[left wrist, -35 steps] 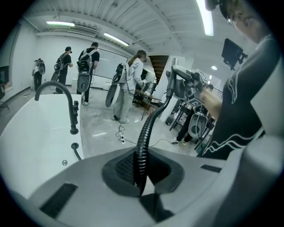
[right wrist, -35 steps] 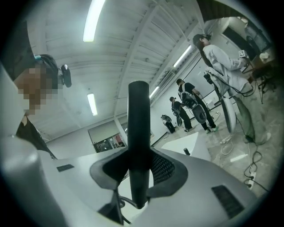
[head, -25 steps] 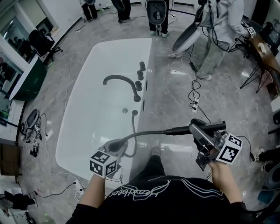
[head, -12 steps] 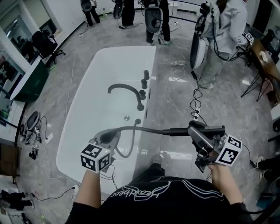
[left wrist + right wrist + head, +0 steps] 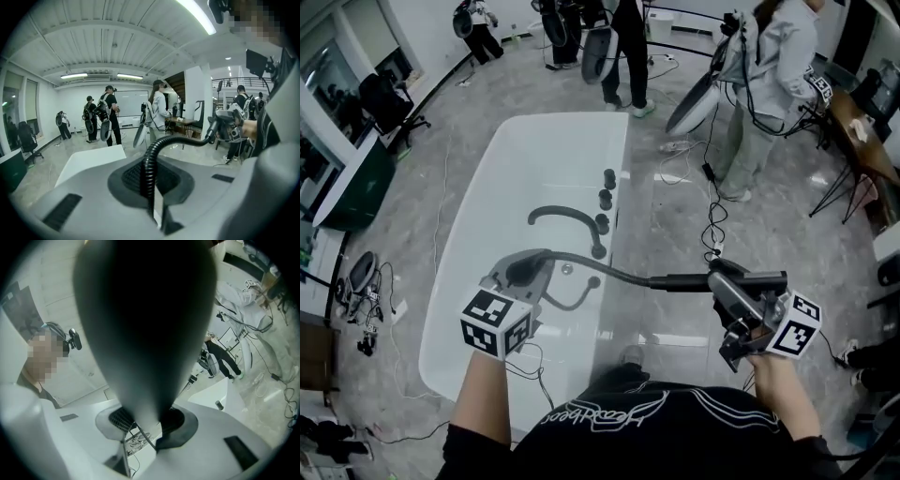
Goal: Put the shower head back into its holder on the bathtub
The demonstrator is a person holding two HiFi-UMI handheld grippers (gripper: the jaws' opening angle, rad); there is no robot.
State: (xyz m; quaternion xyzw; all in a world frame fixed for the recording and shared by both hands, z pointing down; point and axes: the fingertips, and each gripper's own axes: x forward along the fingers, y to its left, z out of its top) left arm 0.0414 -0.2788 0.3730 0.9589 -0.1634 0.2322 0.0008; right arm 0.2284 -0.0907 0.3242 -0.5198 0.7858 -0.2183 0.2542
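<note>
The white bathtub (image 5: 516, 178) lies ahead, with a black curved faucet (image 5: 567, 217) and black knobs (image 5: 605, 198) along its right rim. My left gripper (image 5: 523, 270) is shut on the black corrugated hose (image 5: 591, 263), held above the tub's near end. In the left gripper view the hose (image 5: 149, 164) rises from between the jaws and bends right. My right gripper (image 5: 727, 283) is shut on the black shower head (image 5: 748, 276), held level outside the tub. That shower head (image 5: 145, 324) fills the right gripper view. A lower loop of hose (image 5: 574, 301) runs to a fitting (image 5: 593, 281) on the rim.
Several people carrying equipment stand beyond the tub (image 5: 769, 84). Cables and a power strip (image 5: 715, 251) lie on the marble floor to the right. A dark green counter (image 5: 356, 178) stands at the left. My own foot (image 5: 628, 356) is beside the tub's near rim.
My left gripper has lifted the hose up and further over the tub. The right gripper with the shower head rose a little. People in the background shifted.
</note>
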